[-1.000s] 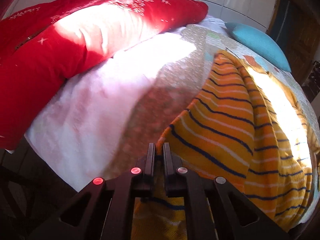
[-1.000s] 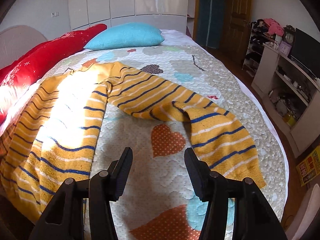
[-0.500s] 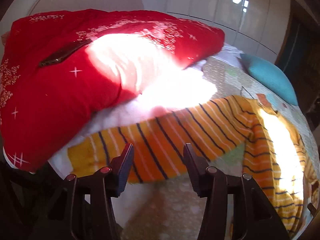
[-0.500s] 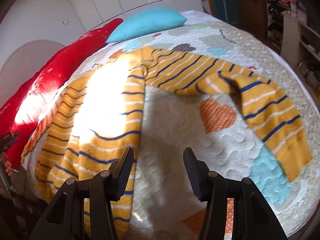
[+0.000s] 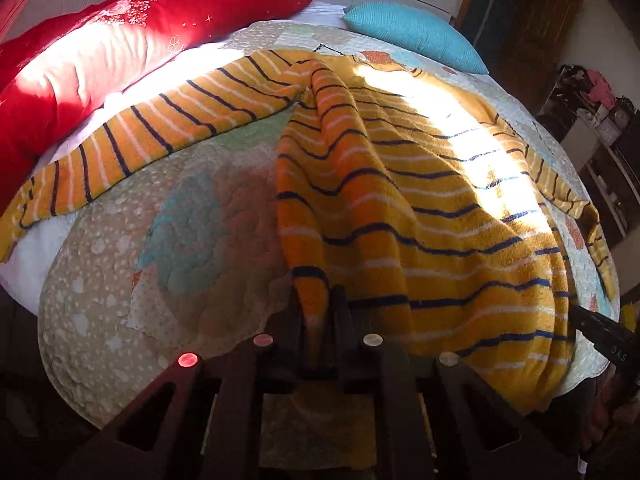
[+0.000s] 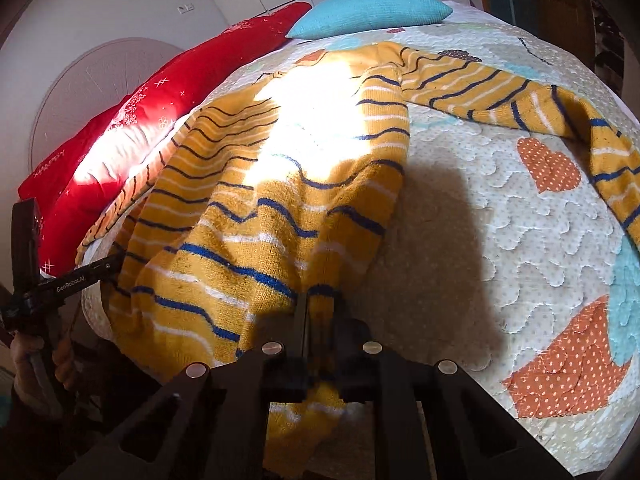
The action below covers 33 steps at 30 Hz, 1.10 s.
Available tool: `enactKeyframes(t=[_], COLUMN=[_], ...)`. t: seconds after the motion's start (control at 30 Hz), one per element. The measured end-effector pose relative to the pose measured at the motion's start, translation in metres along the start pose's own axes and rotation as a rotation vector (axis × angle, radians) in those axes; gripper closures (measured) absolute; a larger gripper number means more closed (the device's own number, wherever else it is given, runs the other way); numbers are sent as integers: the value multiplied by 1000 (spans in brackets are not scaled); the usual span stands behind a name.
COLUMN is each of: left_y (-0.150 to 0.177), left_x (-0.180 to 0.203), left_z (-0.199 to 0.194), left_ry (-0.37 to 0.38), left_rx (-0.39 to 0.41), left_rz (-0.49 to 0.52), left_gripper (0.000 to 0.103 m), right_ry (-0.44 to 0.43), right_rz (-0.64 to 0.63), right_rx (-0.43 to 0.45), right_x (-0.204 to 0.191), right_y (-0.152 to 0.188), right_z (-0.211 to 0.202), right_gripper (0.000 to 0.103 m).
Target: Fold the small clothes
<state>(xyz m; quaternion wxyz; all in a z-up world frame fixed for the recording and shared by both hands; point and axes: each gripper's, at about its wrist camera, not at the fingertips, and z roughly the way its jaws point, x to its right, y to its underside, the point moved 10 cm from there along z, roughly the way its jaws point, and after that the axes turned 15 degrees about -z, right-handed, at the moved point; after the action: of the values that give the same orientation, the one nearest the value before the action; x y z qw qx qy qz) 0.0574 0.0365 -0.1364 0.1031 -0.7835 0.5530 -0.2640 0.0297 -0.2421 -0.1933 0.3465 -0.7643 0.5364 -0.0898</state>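
A yellow sweater (image 5: 420,184) with blue and white stripes lies spread on the bed, both sleeves stretched out sideways. It also shows in the right wrist view (image 6: 280,184). My left gripper (image 5: 318,304) is shut on the sweater's bottom hem at its left corner. My right gripper (image 6: 318,308) is shut on the hem at the right corner. Hem fabric hangs down between and below each pair of fingers. The left gripper also shows at the left edge of the right wrist view (image 6: 76,280).
The bed carries a quilted cover (image 6: 520,240) with hearts. A long red pillow (image 5: 100,60) lies along the left side and a turquoise pillow (image 5: 412,32) at the head. Shelves and a door (image 5: 600,120) stand to the right of the bed.
Both grippers were open half a second ago. They have since moved to the sweater's bottom hem and shut on it, one at each corner.
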Motion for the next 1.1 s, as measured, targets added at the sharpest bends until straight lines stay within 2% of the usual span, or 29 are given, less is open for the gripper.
enactKeyframes(t=[0.07,0.13,0.2,0.23,0.27,0.3,0.33,0.4,0.47,0.67,0.73,0.8,0.83,0.87,0.9,1.0,1.1], left_y=[-9,-10,-9,-8,-8,-9,-9,-9,-11,-5,-4,-2,-1,0,0,3,2], left_x=[-15,-39,-57,-63,-68,-71,-71,-65,-51,-5,4,11,13,14,16,18,20], left_z=[-18,-31,-42,-48,-53,-57,-61,-67,-64,-55,-54,-52,-50,-49,-47,-44,-45], left_ry=[-70,-123,-106,-90,-84,-79,-70,-42,-14,31,38,44,43,44,44,44,48], left_rx=[55,75,80,87,95,104,114,133,128,92,91,84,80,75,70,60,65], left_rz=[-2,-42,-99,-126,-149,-166,-179,-193,-190,-130,-117,-114,-112,-111,-109,-101,-97], left_gripper=[91,91,91,90,87,80,76,65,65,65,65,65,65,65,65,65,65], right_ry=[-17,1,19,45,82,97,80,9,-71,-175,-190,-183,-165,-141,-111,42,264], right_rz=[3,-7,21,71,144,232,325,500,622,893,1002,1069,1083,1086,1070,958,784], right_rx=[20,5,32,68,99,133,181,294,366,499,535,564,558,548,530,486,463], right_x=[-4,0,17,34,57,81,103,141,166,222,239,251,256,259,263,277,288], right_y=[2,13,20,20,19,19,17,9,-4,-38,-36,-34,-32,-29,-28,-28,-41], right_z=[-9,-16,-29,-40,-50,-60,-70,-83,-83,-60,-59,-62,-63,-66,-68,-88,-125], right_gripper=[94,94,91,86,65,52,40,35,26,26,27,36,56,85,93,95,95])
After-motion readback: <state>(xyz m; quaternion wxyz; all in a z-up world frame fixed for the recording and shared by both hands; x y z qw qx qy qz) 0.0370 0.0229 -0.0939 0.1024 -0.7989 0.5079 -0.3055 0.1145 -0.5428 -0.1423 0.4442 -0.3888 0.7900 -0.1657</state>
